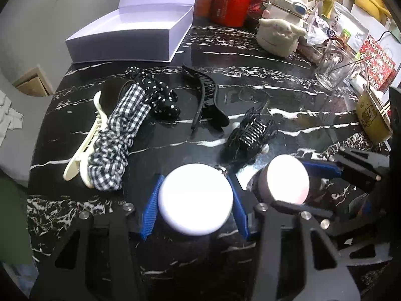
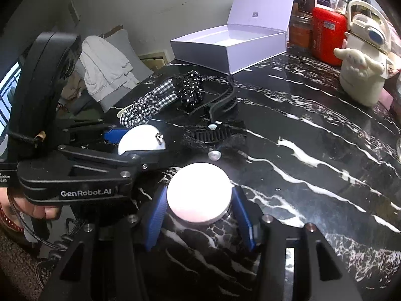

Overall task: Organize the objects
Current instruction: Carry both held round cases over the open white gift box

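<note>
Left gripper (image 1: pixel 195 205): angled steeply down, blue pads pressed against both sides of a round item. Right gripper (image 2: pixel 199 212): angled down, pads likewise clamped. Bare hand (image 2: pixel 37 208) on left handle.

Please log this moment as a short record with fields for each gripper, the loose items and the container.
left gripper: closed on a white round compact
right gripper: closed on a pink-topped jar
loose items: gingham scrunchie, polka-dot scrunchie, cream hair clip, black hair clips
container: open white box, looks empty
surface: black marble table
</note>
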{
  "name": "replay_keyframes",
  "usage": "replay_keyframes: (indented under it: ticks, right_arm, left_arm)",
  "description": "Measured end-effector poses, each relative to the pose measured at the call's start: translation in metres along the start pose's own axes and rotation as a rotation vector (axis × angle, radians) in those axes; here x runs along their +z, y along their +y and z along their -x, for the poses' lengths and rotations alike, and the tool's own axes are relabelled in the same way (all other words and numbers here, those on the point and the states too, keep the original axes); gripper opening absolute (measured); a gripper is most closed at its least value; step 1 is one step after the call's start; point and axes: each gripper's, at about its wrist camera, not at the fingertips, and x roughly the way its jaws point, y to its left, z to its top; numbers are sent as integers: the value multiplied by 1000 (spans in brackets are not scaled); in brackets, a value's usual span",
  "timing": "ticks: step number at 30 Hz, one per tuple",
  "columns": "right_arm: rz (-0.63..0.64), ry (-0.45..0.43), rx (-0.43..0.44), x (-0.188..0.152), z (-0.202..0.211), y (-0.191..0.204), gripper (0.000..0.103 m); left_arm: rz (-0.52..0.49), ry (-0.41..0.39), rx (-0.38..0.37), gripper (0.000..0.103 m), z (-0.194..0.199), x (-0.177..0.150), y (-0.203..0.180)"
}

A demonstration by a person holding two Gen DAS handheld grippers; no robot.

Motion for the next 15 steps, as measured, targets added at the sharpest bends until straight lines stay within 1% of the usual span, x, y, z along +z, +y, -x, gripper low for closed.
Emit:
replay_keyframes:
  ticks: [8, 11, 15]
  right_arm:
    - [21, -33, -15, -4, 20, 8, 53]
    - [24, -53, -22, -2, 29, 8, 53]
    - [41, -61, -30, 5, 35, 10, 53]
  left_arm:
    - [-28, -51, 20, 49, 20, -2, -9]
    - [-26, -50, 34, 49, 25, 1, -10]
    - [-40, -70, 39, 49, 34, 7, -10]
